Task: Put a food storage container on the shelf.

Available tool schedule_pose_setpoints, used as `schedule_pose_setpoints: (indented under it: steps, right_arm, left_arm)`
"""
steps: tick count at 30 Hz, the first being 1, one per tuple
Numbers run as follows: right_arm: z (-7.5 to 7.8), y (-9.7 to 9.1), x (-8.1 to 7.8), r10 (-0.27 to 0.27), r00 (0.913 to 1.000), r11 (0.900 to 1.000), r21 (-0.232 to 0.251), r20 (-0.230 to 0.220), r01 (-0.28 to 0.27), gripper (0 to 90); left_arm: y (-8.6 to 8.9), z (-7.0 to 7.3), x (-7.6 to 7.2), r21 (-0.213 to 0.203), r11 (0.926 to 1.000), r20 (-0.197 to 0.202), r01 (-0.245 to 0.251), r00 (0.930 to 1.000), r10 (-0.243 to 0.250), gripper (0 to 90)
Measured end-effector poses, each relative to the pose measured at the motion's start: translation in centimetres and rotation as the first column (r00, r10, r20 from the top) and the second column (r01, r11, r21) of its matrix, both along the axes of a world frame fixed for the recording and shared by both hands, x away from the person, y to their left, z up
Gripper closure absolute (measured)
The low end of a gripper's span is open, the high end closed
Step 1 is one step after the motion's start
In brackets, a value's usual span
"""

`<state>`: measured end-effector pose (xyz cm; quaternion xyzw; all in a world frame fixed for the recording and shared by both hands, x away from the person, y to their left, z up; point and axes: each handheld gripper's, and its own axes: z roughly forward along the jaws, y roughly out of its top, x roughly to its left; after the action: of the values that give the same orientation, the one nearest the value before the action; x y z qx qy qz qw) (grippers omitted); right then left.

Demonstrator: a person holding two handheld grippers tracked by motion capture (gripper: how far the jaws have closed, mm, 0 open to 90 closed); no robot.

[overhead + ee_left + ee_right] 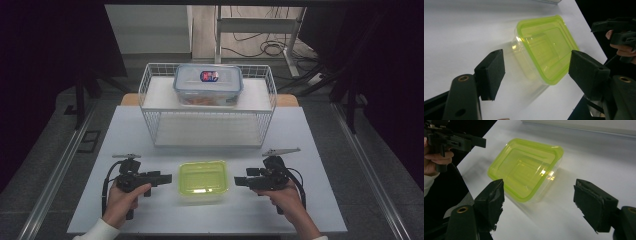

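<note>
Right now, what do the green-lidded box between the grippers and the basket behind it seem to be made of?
The green-lidded box looks like plastic: a glossy, see-through yellow-green lid with bright highlights on a clear, colourless body, through which the table shows. The basket looks like thin metal wire with a white coating, probably paint or plastic: an open grid of fine straight rods, matte and without shine.

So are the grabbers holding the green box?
No, nothing is held. The left gripper and right gripper are open, one each side of the box, not touching it.
</note>
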<state>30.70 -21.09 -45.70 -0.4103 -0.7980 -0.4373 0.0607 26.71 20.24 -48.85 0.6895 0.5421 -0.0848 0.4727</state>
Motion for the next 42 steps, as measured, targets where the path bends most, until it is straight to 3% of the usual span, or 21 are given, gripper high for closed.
schedule_pose_setpoints:
  steps: [6,15,21,26,31,32,35,37,40,42]
  right_arm:
    - [-0.6,0.8,0.1,0.001,0.9998,1.0,0.002,-0.022,-0.001,28.5]
    - [-1.6,1.6,1.6,-0.047,0.9959,0.9965,0.066,-0.078,0.052,35.7]
    - [-3.0,2.6,2.5,-0.048,0.9919,0.997,0.055,-0.118,0.054,38.2]
    - [-3.8,3.1,2.8,-0.049,0.9887,0.9972,0.05,-0.142,0.056,39.7]
    - [-4.3,3.5,2.8,-0.035,0.9862,0.9976,0.053,-0.162,0.044,42.4]
    - [-4.5,3.5,2.8,-0.032,0.9858,0.9979,0.051,-0.165,0.041,43.4]
    - [-5.0,3.5,3.0,-0.033,0.9813,0.997,0.064,-0.19,0.045,47.8]
    - [-5.3,3.4,3.1,-0.031,0.977,0.9954,0.082,-0.211,0.049,56.9]
    - [-5.9,3.2,3.3,-0.024,0.9647,0.9928,0.108,-0.262,0.054,71.2]
    - [-6.0,3.2,3.3,-0.028,0.9619,0.992,0.111,-0.272,0.06,73.1]
  left_arm:
    - [-0.4,-0.6,0.7,-0.043,0.9991,-0.031,0.0,0.9995,-0.001,31.3]
    - [-0.9,-1.6,1.5,-0.047,0.9989,-0.067,0.006,0.9977,-0.009,36.2]
    - [-1.3,-2.1,2.0,-0.064,0.9978,-0.093,0.016,0.9954,-0.022,39.8]
    - [-1.8,-2.9,2.8,-0.108,0.9938,-0.132,0.028,0.9904,-0.042,45.0]
    - [-2.2,-3.4,2.8,-0.115,0.9924,-0.15,0.045,0.9867,-0.062,48.2]
    - [-2.2,-3.5,2.8,-0.135,0.9901,-0.162,0.038,0.985,-0.06,49.4]
    - [-2.0,-3.9,2.8,-0.158,0.9869,-0.184,0.032,0.9811,-0.061,55.4]
    - [-2.0,-4.1,2.8,-0.169,0.985,-0.187,0.035,0.9801,-0.067,61.0]
    - [-2.1,-4.3,2.8,-0.168,0.9846,-0.196,0.047,0.9772,-0.081,70.9]
    - [-2.2,-4.3,2.7,-0.154,0.987,-0.197,0.047,0.9773,-0.077,74.5]
